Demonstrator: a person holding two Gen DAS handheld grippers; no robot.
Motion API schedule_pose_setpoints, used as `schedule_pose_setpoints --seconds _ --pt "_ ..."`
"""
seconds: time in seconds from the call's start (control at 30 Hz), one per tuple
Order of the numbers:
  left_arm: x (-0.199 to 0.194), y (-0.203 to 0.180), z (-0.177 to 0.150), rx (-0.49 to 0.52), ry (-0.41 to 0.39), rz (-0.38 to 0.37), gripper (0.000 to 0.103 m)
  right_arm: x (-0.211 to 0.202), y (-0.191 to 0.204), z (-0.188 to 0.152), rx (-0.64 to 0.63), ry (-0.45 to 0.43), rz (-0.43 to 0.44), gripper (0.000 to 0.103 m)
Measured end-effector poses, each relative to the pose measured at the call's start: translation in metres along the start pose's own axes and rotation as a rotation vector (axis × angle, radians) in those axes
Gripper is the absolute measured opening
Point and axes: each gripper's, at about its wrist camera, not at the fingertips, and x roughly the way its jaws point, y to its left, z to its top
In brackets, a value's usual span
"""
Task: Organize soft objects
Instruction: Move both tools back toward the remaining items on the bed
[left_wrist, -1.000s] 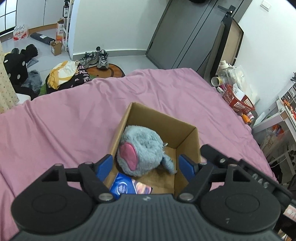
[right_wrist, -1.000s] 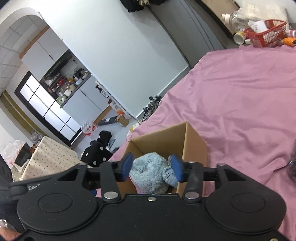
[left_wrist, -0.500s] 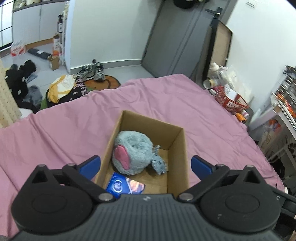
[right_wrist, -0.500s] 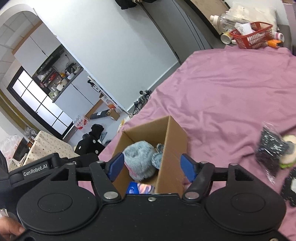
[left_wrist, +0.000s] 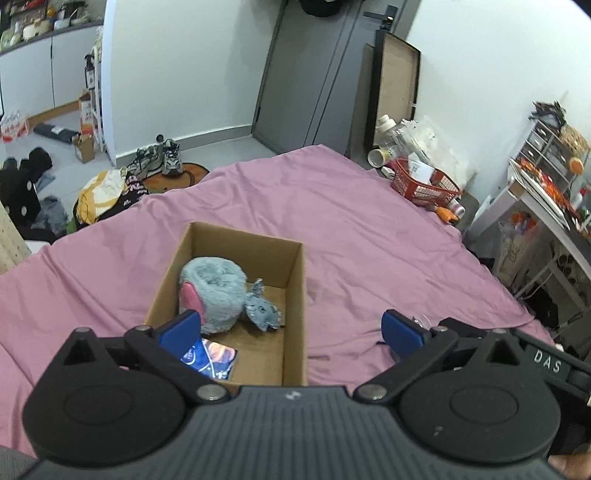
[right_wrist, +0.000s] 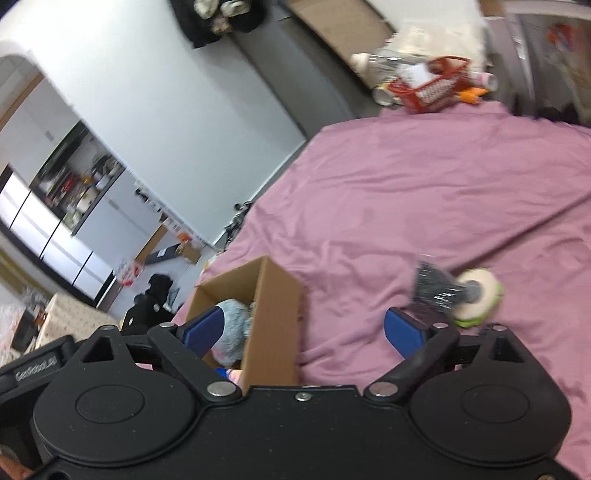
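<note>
An open cardboard box (left_wrist: 295, 306) sits on the pink bedsheet (left_wrist: 332, 206). A grey-blue plush toy with a pink ear (left_wrist: 214, 291) lies inside it, next to a blue packet (left_wrist: 210, 356). My left gripper (left_wrist: 291, 330) is open and empty, held above the box's near end. My right gripper (right_wrist: 303, 332) is open and empty, to the right of the box (right_wrist: 277, 314), where the plush (right_wrist: 232, 328) shows. A dark mesh item (right_wrist: 430, 288) and a round cream-and-green soft object (right_wrist: 478, 297) lie on the sheet (right_wrist: 424, 184) ahead of the right finger.
A red basket (left_wrist: 424, 184) with bottles and clutter stands past the bed's far right corner. A desk with drawers (left_wrist: 546, 177) is on the right. Clothes and shoes (left_wrist: 159, 160) lie on the floor beyond the bed's far edge.
Both grippers opened, let go of the plush into the box, and pulled up and back. The right view swung right, bringing the mesh item and round soft object into sight.
</note>
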Motion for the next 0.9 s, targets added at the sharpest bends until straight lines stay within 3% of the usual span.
schedule_pose_setpoints --seconds 0.23,0.7,0.9 --pt "-0.015 -0.031 -0.015 0.053 0.017 0.031 0.103 -0.019 -0.039 -0.011 0.053 0.014 -0.053 0.103" --pt "-0.050 -0.048 -0.036 0.092 0.019 0.076 0.103 -0.037 -0.062 -0.028 0.071 0.024 -0.093 0.103" --pt "-0.056 -0.055 -0.045 0.122 0.015 0.078 0.103 -0.039 -0.074 -0.034 0.100 0.042 -0.149 0.103"
